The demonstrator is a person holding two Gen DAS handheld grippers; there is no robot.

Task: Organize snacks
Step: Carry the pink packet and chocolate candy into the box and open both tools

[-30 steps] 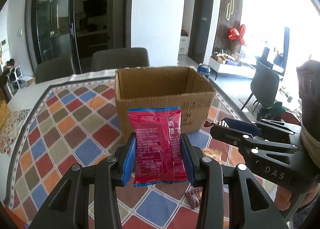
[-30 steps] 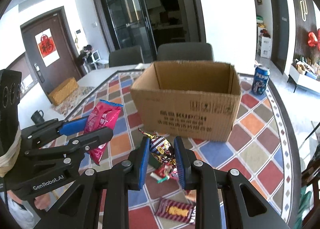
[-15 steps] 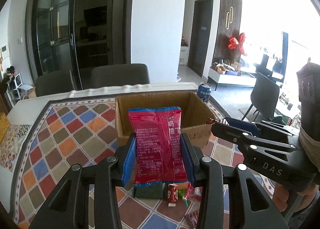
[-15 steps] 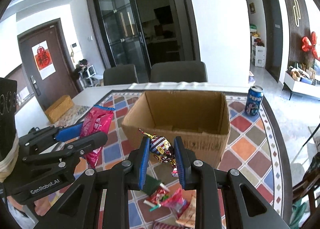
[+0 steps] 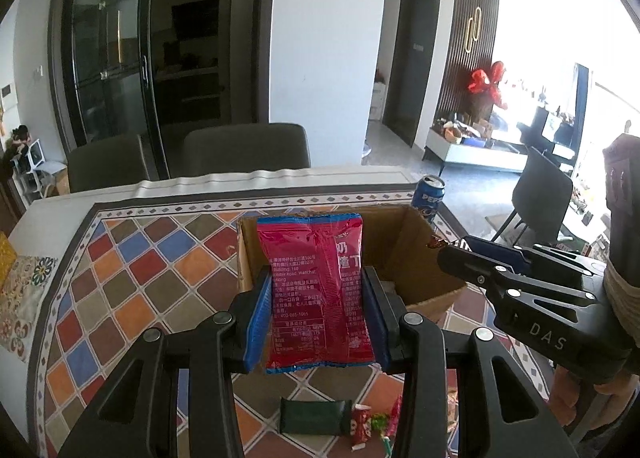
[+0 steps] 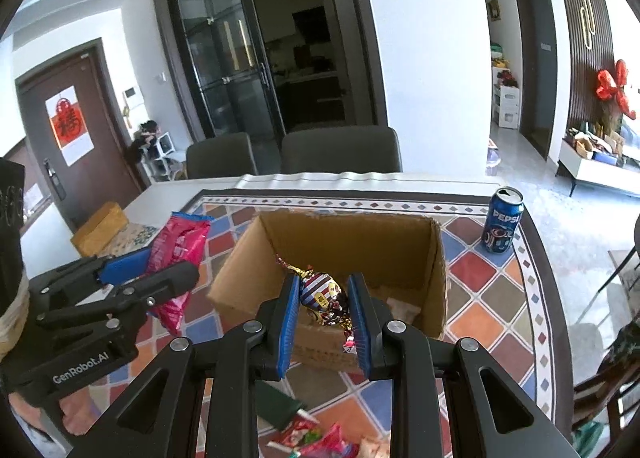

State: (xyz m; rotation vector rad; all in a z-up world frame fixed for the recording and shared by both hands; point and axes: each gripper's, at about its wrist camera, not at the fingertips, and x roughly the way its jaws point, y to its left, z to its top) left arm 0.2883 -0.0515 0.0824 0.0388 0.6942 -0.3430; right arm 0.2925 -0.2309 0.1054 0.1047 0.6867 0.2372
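Left tool (image 5: 316,312) clamps a red snack packet (image 5: 316,286) upright, long axis vertical; right tool (image 6: 324,308) pinches a foil-wrapped candy (image 6: 322,296). The open cardboard box (image 6: 438,258) lies just beyond and below both, the right tool nearer its opening. Right view shows the box floor; left view's packet hides it. Loose snacks (image 5: 360,418) remain on the near counter (image 5: 132,270).

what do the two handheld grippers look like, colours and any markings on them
Both are black, angular, two-finger tools with blue pads on the inner finger faces and round silver bolts at the joints. The left gripper carries white "GenRobot.AI" lettering on its side; the right gripper reads "DAS". Each has a black block behind it bound with pale cord or tape.
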